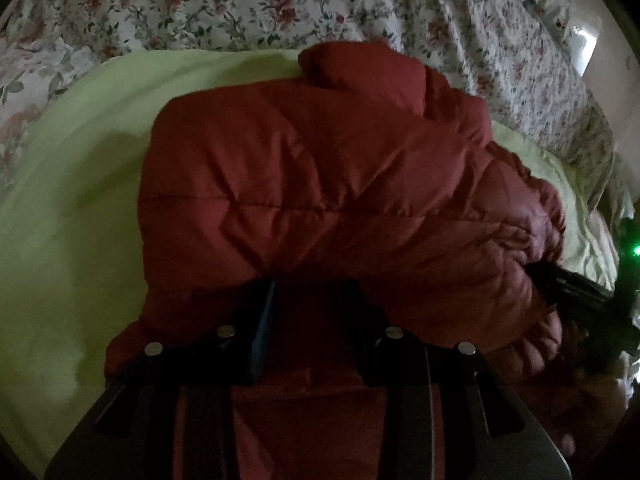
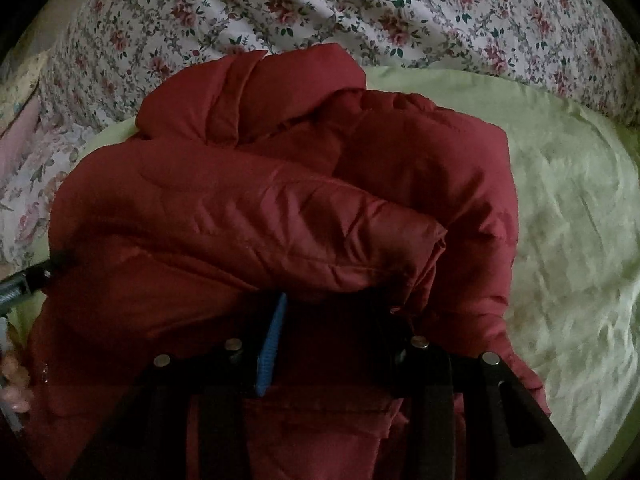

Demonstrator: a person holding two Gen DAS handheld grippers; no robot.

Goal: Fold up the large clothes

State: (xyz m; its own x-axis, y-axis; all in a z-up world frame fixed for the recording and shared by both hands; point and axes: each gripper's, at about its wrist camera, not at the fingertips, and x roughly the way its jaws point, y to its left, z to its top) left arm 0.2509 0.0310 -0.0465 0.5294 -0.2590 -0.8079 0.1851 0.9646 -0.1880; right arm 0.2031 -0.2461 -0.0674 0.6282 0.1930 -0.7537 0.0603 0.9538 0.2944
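Red puffer jacket point(image 1: 320, 184) bunched mid-bed on the green sheet point(image 1: 68, 216), floral cover point(image 1: 240, 4) beyond; left claw point(image 1: 316, 304) and right claw point(image 2: 336, 320) each part-open with near-edge fabric between fingers, grip uncertain, seemingly steadying a fold.

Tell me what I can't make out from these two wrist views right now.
- Left tongs tips: left wrist view, buried under the red puffer jacket; grip unclear.
- Right tongs tips: right wrist view, covered by a jacket fold.
- Jacket's near hem: both views, cut off by the bottom edge.
- Green sheet under the jacket: hidden.
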